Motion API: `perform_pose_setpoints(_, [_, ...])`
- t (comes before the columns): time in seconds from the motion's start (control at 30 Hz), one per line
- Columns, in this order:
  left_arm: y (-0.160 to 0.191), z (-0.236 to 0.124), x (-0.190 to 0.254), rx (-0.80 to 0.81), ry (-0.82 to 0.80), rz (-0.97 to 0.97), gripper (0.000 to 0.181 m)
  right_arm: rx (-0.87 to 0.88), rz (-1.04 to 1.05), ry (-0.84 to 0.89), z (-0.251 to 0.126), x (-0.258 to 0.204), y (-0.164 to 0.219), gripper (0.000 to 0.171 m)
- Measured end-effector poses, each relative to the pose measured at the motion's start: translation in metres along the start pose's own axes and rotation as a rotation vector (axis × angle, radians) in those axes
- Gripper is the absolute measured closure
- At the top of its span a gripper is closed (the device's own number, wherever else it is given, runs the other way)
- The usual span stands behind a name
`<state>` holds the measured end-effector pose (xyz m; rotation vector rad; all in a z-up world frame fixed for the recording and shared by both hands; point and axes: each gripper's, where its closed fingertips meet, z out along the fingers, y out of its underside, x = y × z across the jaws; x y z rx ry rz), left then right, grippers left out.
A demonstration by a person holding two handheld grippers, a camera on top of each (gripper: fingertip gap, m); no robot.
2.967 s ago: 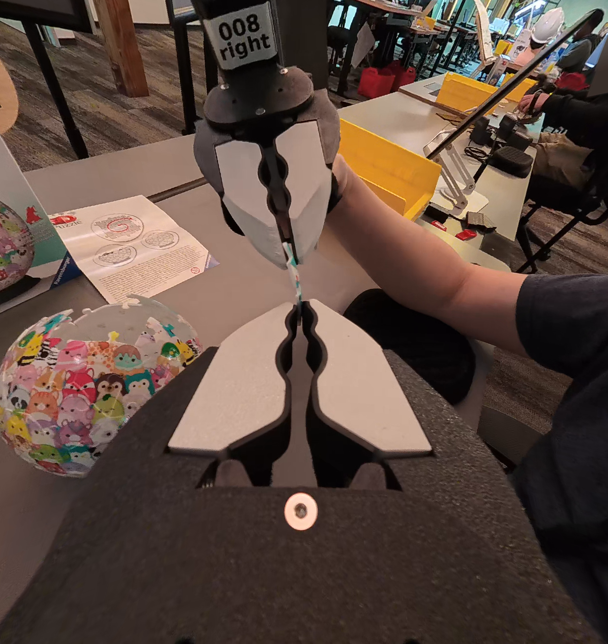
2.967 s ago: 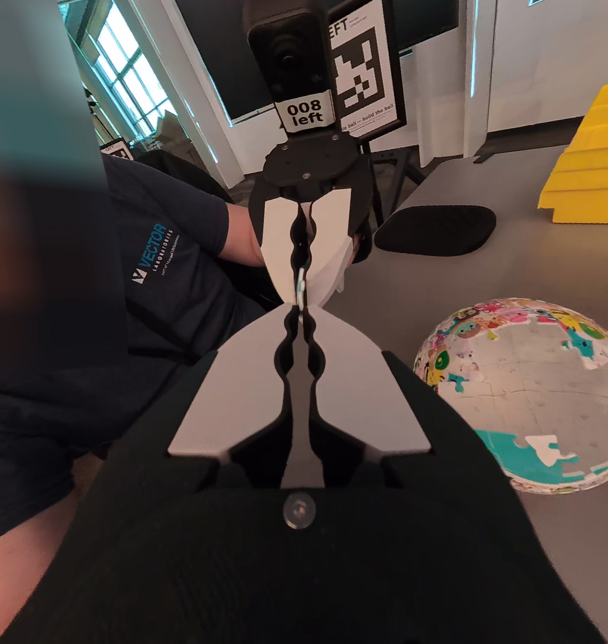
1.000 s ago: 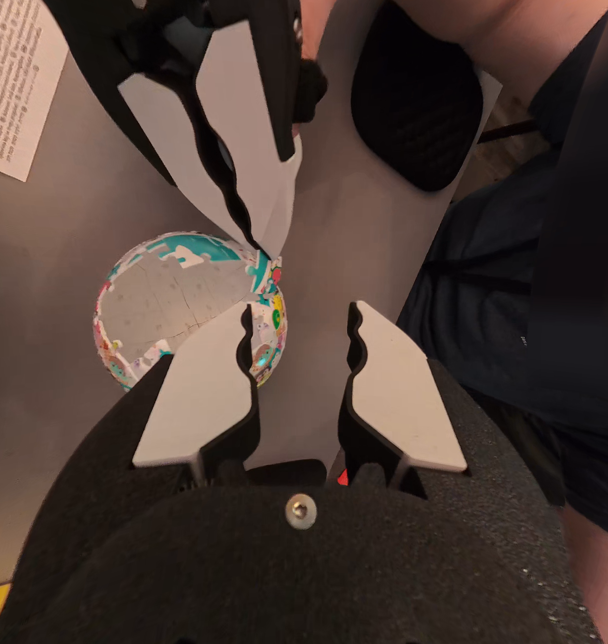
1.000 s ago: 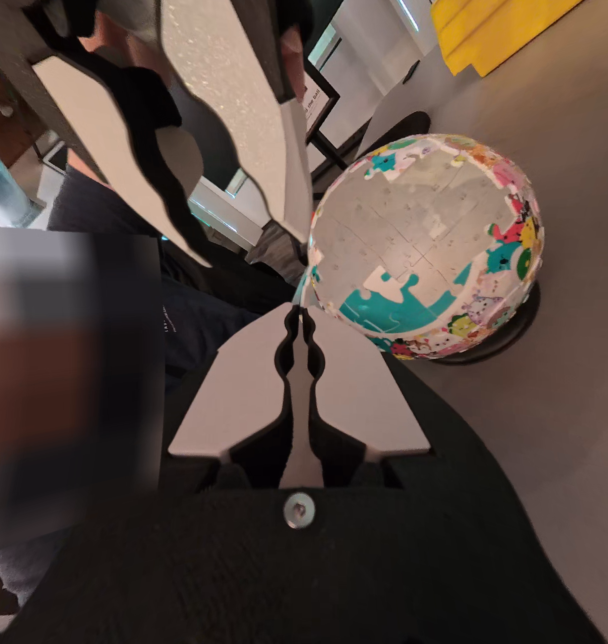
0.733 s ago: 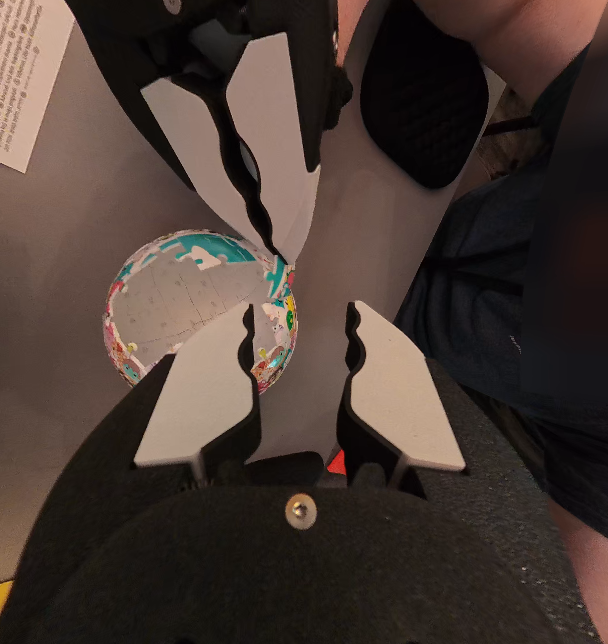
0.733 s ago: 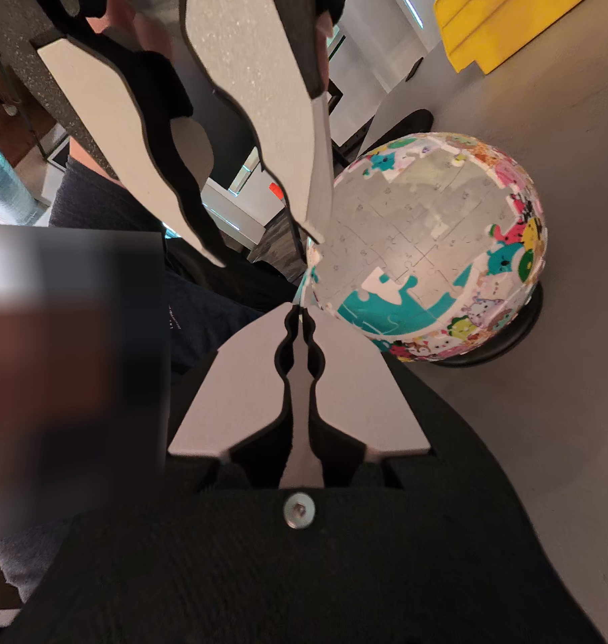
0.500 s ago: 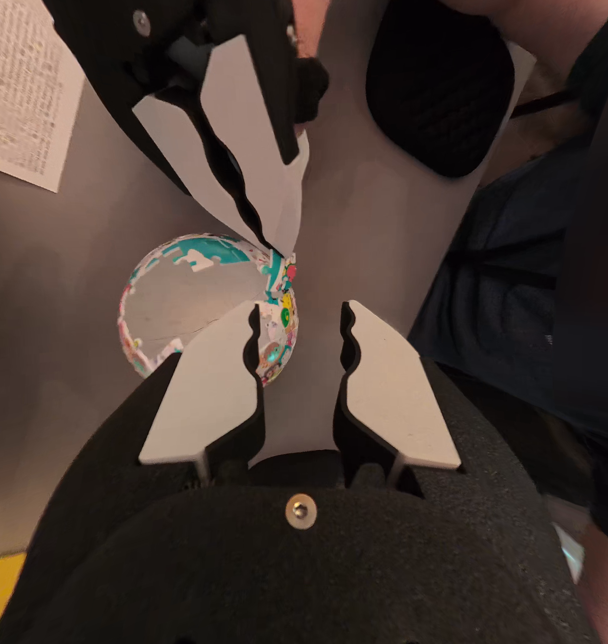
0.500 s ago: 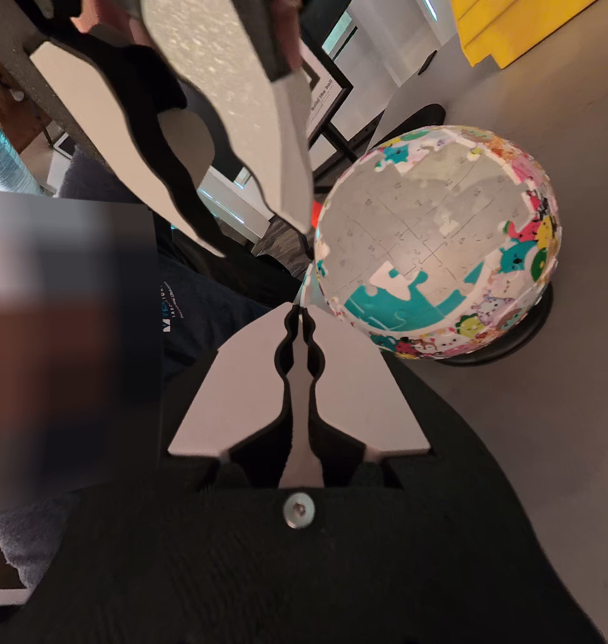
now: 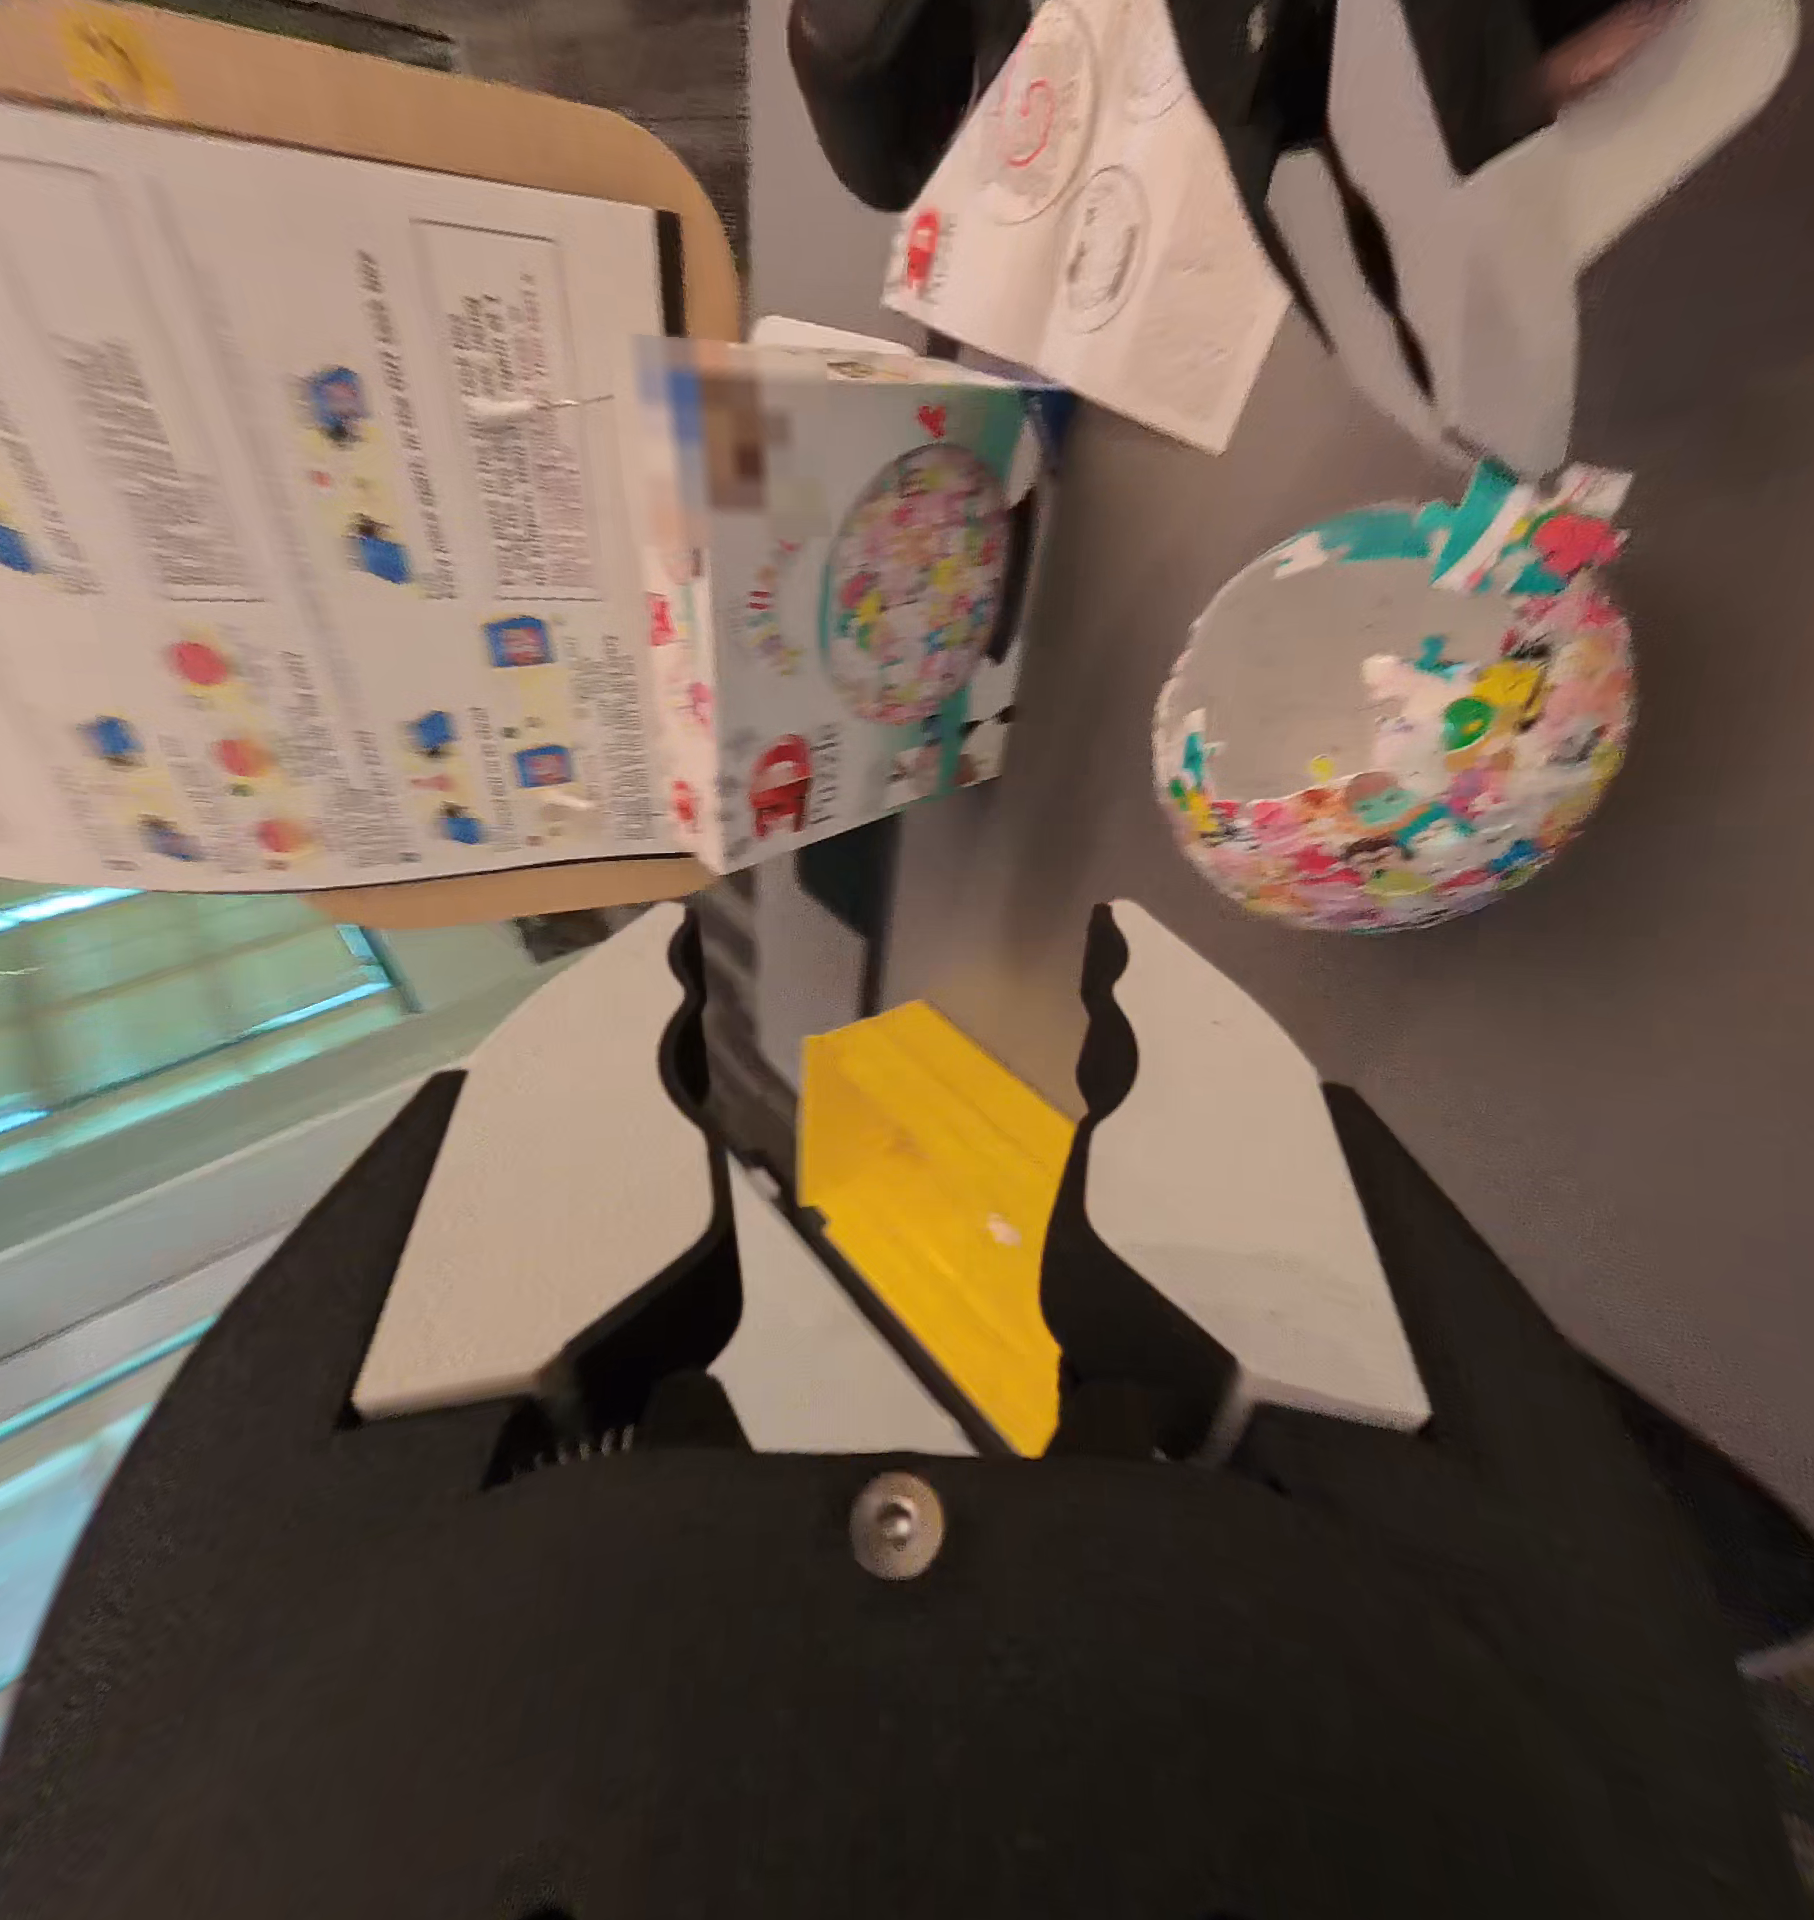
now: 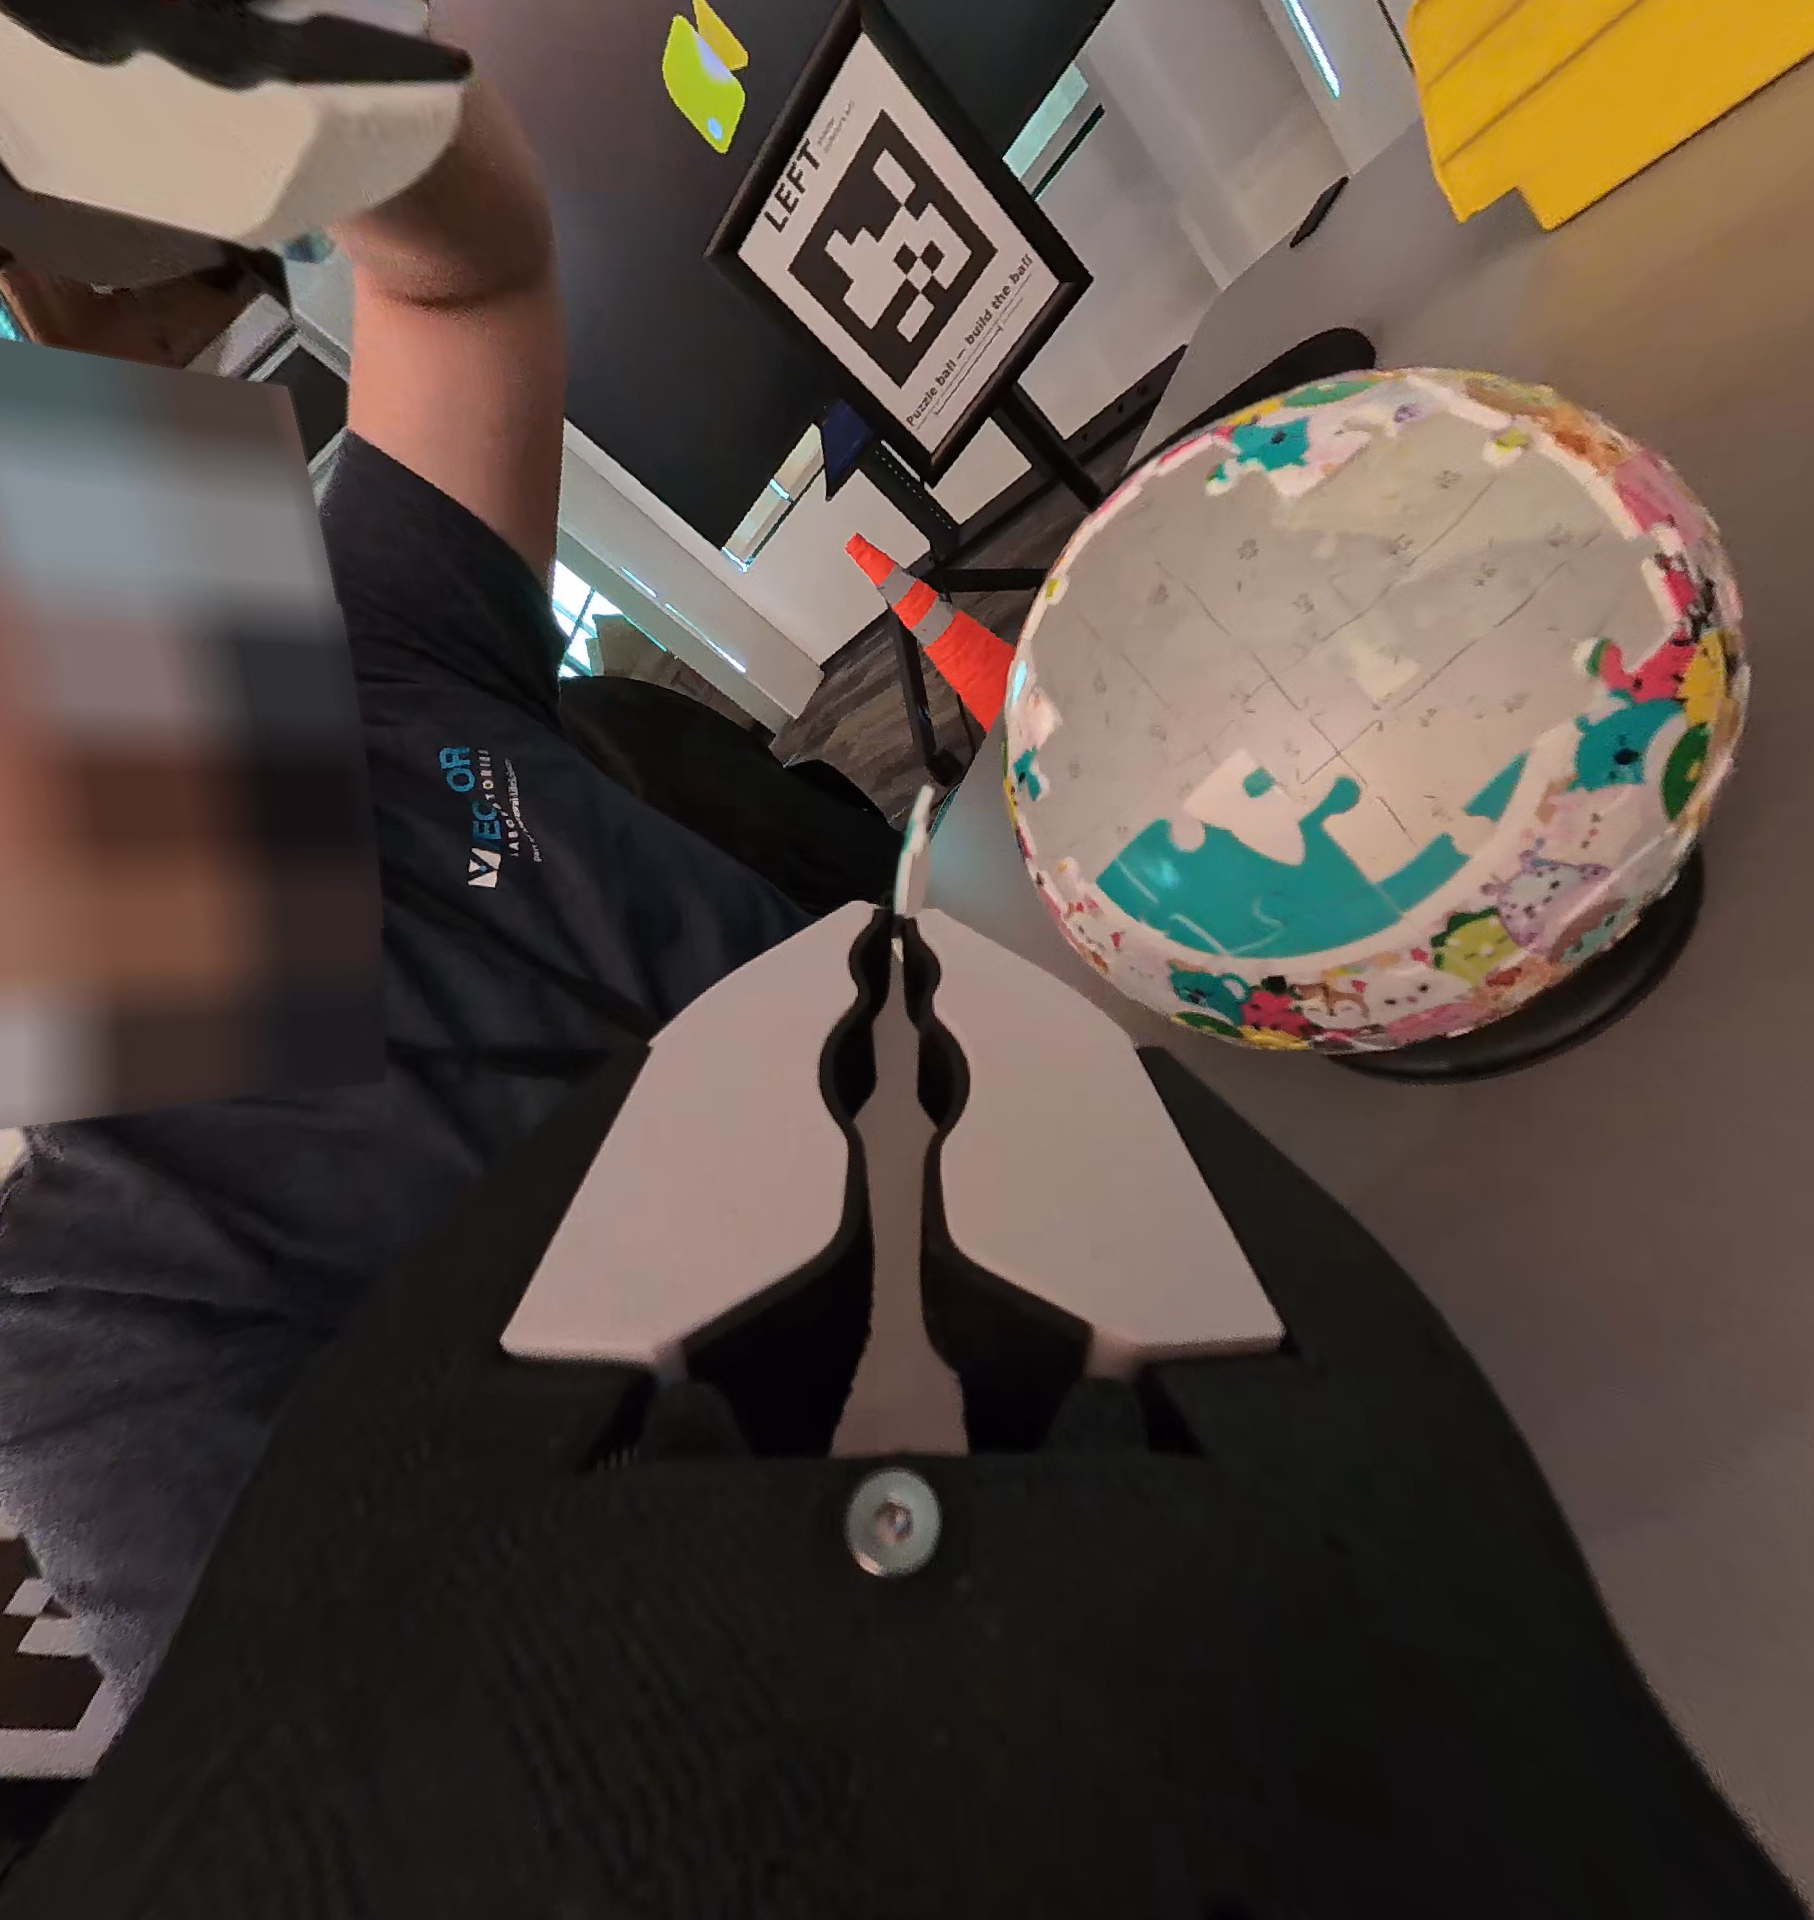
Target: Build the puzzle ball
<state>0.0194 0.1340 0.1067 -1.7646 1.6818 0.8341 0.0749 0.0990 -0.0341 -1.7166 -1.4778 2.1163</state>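
The partly built puzzle ball [image 10: 1370,707], colourful outside with an open gap that shows its grey inside, sits on a black stand [image 10: 1568,1023] on the grey table. My right gripper [image 10: 898,920] is shut on a thin puzzle piece [image 10: 915,852], held just left of the ball's open edge. In the left wrist view the ball [image 9: 1391,717] is at the right, with the right gripper [image 9: 1485,447] and its teal and red piece [image 9: 1526,520] at the ball's upper rim. My left gripper [image 9: 892,925] is open and empty, well away from the ball.
The puzzle box [image 9: 841,613] stands left of the ball, beside a large instruction sheet [image 9: 259,520] on a cardboard tray [image 9: 700,260]. A small paper [image 9: 1090,208] lies behind. A yellow bin [image 9: 924,1164] is near. A framed marker sign [image 10: 903,239] and the person's arm [image 10: 456,270] are close.
My left gripper has swung away from the ball toward the box and instruction sheet, and its jaws have opened wider. My right gripper still holds the piece beside the ball.
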Motion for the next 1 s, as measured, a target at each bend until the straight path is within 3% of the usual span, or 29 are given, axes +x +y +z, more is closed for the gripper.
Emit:
perform_pose_setpoints(0.03, [0.0, -0.003, -0.003, -0.002, -0.04, 0.017, 0.112, 0.006, -0.001, 0.003, -0.002, -0.001, 0.0, 0.169])
perform_pose_setpoints(0.3, [0.019, -0.001, -0.004, -0.049, -0.135, 0.07, 0.112, 0.025, -0.01, 0.027, -0.008, -0.003, 0.001, 0.169])
perform_pose_setpoints(0.37, [0.022, 0.005, 0.01, -0.025, -0.002, -0.003, 0.116, 0.024, -0.006, 0.029, -0.007, -0.002, 0.001, 0.169])
perform_pose_setpoints(0.47, [0.01, 0.012, 0.041, 0.098, 0.376, -0.23, 0.119, 0.014, -0.044, 0.01, -0.002, -0.009, -0.001, 0.169])
perform_pose_setpoints(0.63, [-0.004, 0.023, 0.068, 0.18, 0.87, -0.416, 0.127, -0.023, -0.122, 0.017, 0.01, -0.015, -0.003, 0.168])
perform_pose_setpoints(0.8, [-0.023, 0.031, 0.093, 0.164, 1.13, -0.425, 0.129, -0.062, -0.082, 0.044, 0.013, -0.001, -0.003, 0.168])
perform_pose_setpoints(1.0, [-0.034, 0.049, 0.105, 0.065, 1.211, -0.381, 0.127, -0.005, -0.012, 0.07, 0.002, 0.007, -0.009, 0.169])
